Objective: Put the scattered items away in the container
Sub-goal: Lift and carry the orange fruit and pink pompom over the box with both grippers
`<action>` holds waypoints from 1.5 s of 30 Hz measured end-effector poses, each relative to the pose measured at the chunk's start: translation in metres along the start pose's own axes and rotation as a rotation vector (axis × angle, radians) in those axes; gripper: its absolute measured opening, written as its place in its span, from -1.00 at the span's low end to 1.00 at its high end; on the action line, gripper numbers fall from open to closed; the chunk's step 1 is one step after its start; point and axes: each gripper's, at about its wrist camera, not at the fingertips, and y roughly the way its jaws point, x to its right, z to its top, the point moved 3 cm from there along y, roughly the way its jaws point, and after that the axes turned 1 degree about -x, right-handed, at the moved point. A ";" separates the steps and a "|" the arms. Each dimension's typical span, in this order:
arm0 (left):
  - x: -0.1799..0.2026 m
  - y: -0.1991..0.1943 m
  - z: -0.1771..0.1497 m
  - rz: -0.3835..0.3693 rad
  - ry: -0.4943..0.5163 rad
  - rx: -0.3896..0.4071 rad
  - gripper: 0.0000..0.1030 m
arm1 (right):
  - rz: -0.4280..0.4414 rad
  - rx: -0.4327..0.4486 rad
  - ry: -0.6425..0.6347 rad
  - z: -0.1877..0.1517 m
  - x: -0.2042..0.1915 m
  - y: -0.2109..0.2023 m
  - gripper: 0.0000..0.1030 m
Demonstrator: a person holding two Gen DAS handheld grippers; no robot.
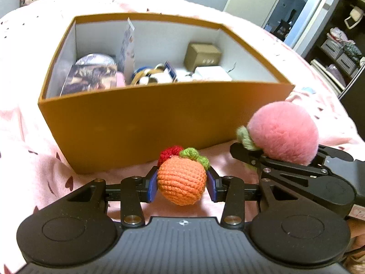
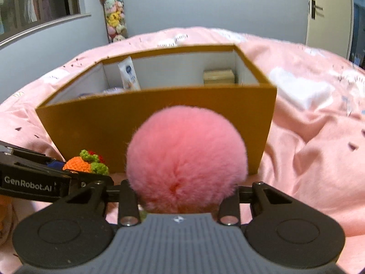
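Observation:
An orange crocheted fruit (image 1: 180,186) with green leaves and a red piece (image 1: 170,154) behind it sits between the blue pads (image 1: 152,188) of my left gripper (image 1: 182,182), which is shut on it just in front of the brown cardboard box (image 1: 141,123). To its right, my right gripper (image 1: 285,157) is shut on a fluffy pink peach (image 1: 284,132) with a green stem. In the right wrist view the pink peach (image 2: 186,166) hides the fingertips of my right gripper (image 2: 187,189), with the box (image 2: 91,123) behind it and the orange fruit (image 2: 76,164) at the left.
The box stands open on a rumpled pink bedcover (image 2: 308,141). Inside lie a small brown carton (image 1: 203,56), a white box (image 1: 213,73), an upright tube (image 1: 126,45) and several other items. Dark shelves (image 1: 342,52) stand at the far right, and a column of plush toys (image 2: 114,16) hangs on the wall.

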 end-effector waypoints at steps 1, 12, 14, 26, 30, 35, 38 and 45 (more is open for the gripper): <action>0.002 -0.004 0.001 -0.002 0.005 0.009 -0.06 | 0.002 0.010 -0.003 0.001 0.000 -0.004 -0.22; 0.023 -0.041 0.024 0.014 0.042 0.121 -0.06 | 0.024 0.140 -0.088 0.020 -0.007 -0.042 -0.22; 0.025 -0.049 0.029 0.011 0.047 0.150 -0.06 | 0.029 0.161 -0.100 0.025 -0.008 -0.047 -0.22; 0.032 -0.064 0.064 0.028 0.075 0.249 -0.06 | 0.079 0.218 -0.157 0.059 -0.010 -0.055 -0.22; 0.034 -0.057 0.076 0.055 0.091 0.268 -0.06 | 0.082 0.221 -0.167 0.072 -0.008 -0.047 -0.22; 0.036 -0.049 0.093 0.078 0.111 0.287 -0.06 | 0.074 0.226 -0.184 0.085 -0.005 -0.036 -0.22; 0.036 -0.043 0.101 0.084 0.122 0.292 -0.06 | 0.077 0.218 -0.179 0.093 -0.002 -0.028 -0.22; 0.029 -0.024 0.121 0.076 0.129 0.273 -0.06 | 0.088 0.166 -0.187 0.113 0.003 -0.002 -0.22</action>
